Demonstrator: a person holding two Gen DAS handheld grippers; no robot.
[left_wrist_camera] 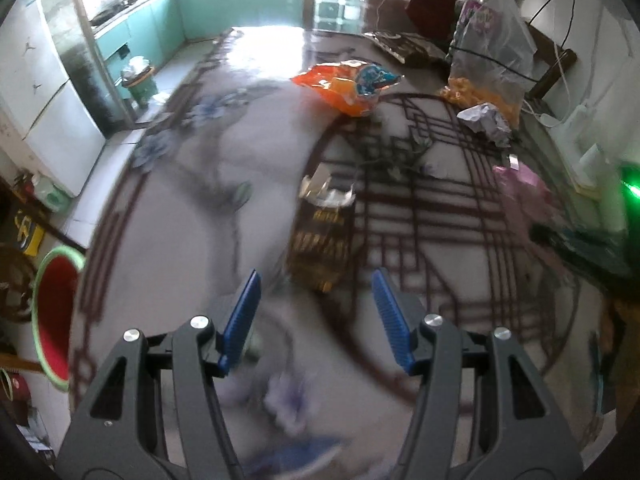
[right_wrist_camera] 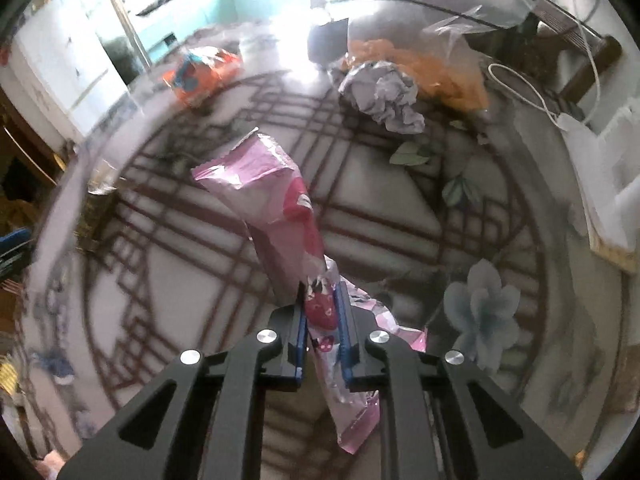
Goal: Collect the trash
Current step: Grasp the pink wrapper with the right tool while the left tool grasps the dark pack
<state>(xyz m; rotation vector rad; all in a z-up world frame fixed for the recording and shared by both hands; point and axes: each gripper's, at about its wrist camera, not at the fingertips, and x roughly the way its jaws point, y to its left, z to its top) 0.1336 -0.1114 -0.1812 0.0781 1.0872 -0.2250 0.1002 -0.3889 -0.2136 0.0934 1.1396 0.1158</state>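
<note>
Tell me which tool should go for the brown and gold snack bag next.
Left. The left tool is open and empty, with the brown and gold snack bag lying on the table just beyond its fingertips. The right tool is shut on the pink wrapper, so it is occupied.

**Where there's room on the desk right now**

The near-left stretch of the desk (left_wrist_camera: 168,240) is sitting wide open, so a tool is getting through there easy. Straight ahead of the left tool (left_wrist_camera: 316,292) a brown snack bag (left_wrist_camera: 320,240) is standing in the lane. Farther back, an orange chip bag (left_wrist_camera: 344,88), a crumpled paper ball (right_wrist_camera: 384,96) and a clear plastic bag (left_wrist_camera: 492,64) are crowding the far right, with cables trailing beside them.
</note>
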